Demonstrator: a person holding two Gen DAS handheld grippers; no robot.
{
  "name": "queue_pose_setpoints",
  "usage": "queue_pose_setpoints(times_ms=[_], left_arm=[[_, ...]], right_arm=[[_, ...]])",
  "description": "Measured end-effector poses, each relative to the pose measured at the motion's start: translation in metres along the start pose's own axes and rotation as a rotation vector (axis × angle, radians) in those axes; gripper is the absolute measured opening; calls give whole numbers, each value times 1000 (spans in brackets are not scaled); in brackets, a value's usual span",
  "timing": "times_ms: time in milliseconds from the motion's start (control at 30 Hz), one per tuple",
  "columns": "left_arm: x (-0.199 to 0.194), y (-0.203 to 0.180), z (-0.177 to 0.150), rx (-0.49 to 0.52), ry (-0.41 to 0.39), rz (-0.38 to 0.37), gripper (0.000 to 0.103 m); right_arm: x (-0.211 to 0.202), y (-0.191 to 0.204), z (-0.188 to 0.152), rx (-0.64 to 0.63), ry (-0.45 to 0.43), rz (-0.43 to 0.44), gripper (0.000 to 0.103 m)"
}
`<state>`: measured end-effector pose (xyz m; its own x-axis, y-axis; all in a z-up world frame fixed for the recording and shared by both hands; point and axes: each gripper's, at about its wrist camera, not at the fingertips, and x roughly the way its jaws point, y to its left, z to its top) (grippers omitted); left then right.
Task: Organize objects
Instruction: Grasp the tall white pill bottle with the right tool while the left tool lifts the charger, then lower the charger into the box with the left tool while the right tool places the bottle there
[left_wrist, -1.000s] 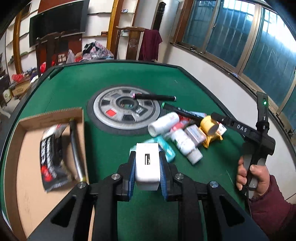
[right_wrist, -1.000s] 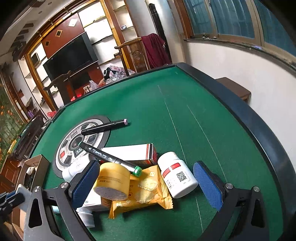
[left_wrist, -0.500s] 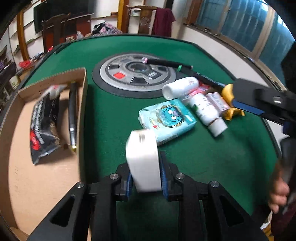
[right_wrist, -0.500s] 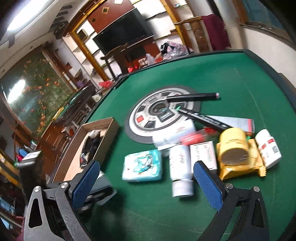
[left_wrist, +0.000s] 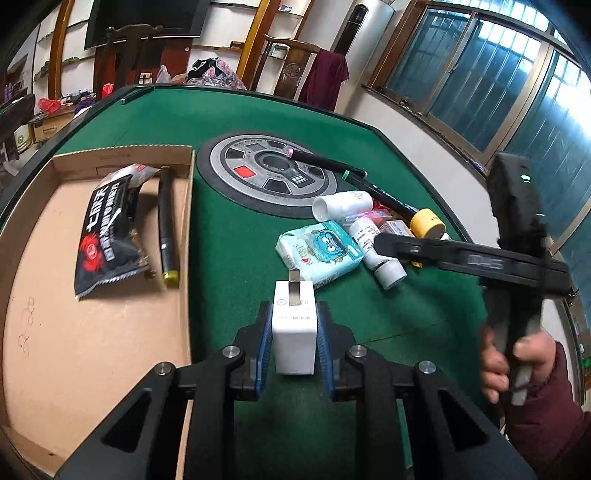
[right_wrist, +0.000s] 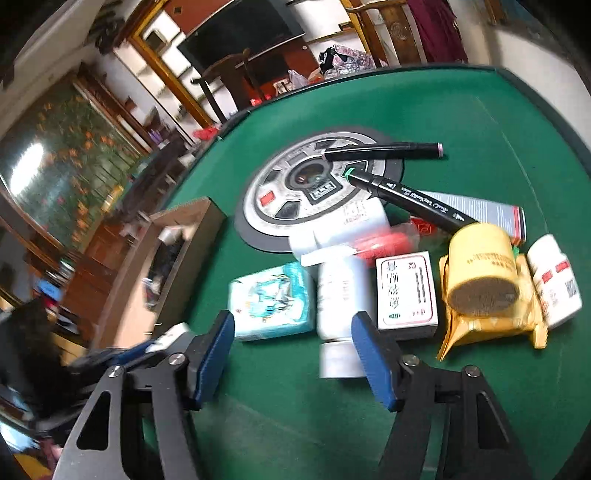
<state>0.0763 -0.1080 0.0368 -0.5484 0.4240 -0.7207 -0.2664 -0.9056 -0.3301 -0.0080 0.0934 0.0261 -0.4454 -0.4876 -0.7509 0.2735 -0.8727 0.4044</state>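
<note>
Left wrist view takes in the green counter (left_wrist: 236, 122), the largest thing in sight, with a round grey disc (left_wrist: 269, 173) set in its middle. At its left side lies an open cardboard box (left_wrist: 92, 332) holding a black snack packet (left_wrist: 107, 232) and a dark tube (left_wrist: 167, 225) side by side. Right of the disc sits a loose heap: a light blue tissue pack (left_wrist: 319, 253), a white bottle (left_wrist: 376, 249) on its side just beside it, a yellow tape roll (left_wrist: 428, 223), and two black markers (right_wrist: 384, 151) resting across the disc's edge. In the right wrist view a small white carton (right_wrist: 406, 291) lies between the bottle and the tape roll, which rests on a yellow sachet (right_wrist: 491, 328), with a white pill bottle (right_wrist: 554, 280) at the far right. The left claw (left_wrist: 293, 336) is clamped on a white charger plug (left_wrist: 294, 332), its metal prongs pointing away, held over the green felt just right of the box wall. The right claw (right_wrist: 295, 350), gripped by a hand (left_wrist: 517, 362) in a maroon sleeve, has just been closing; its blue pads stand apart with nothing pressed between them, the lying white bottle just beyond.
</note>
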Motion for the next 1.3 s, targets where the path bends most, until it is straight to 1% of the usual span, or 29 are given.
queue_pose_setpoints(times_ms=[33,67,167,200,233,267,367,433,500,600,800,900,1000,1067,1167,1300], left_arm=[[-1,1,-1,-3,-1,-4,22],[0,1,-1,-7,-2,-9,22],[3,-1,0,1,-11,-4,22],[3,-3,1,9,-12,1,22],[7,-6,2,18,-7,7,22],[10,-7,2,19,-2,9,22],[28,-9,4,14,23,28,22],[42,-10,3,5,37,51,22],[44,-10,2,-8,37,58,22],[40,-8,0,-24,27,31,22],[10,-7,-2,-38,-34,29,22],[-6,-5,-3,-47,-55,20,22],[-22,1,-3,-63,-76,19,22],[-33,9,-3,-84,-93,14,22],[-50,23,-2,-106,-125,36,22],[-67,46,3,-132,-153,84,22]], right_arm=[[6,2,0,-13,9,-49,65],[11,3,1,-22,19,-83,61],[31,2,1,-27,54,-162,53],[35,1,1,-25,62,-174,51],[36,3,2,-35,45,-192,50],[38,5,3,-41,48,-206,50],[42,9,4,-60,43,-238,48],[43,12,4,-72,35,-255,47],[42,12,3,-78,30,-259,44],[38,12,1,-75,26,-251,38],[28,-1,-6,-2,20,-152,38],[22,-5,-13,44,19,-87,38],[9,-1,-17,63,8,-38,38],[-3,5,-16,59,-16,-13,38],[-19,18,-9,43,-56,13,38],[-30,38,-1,26,-71,79,38]])
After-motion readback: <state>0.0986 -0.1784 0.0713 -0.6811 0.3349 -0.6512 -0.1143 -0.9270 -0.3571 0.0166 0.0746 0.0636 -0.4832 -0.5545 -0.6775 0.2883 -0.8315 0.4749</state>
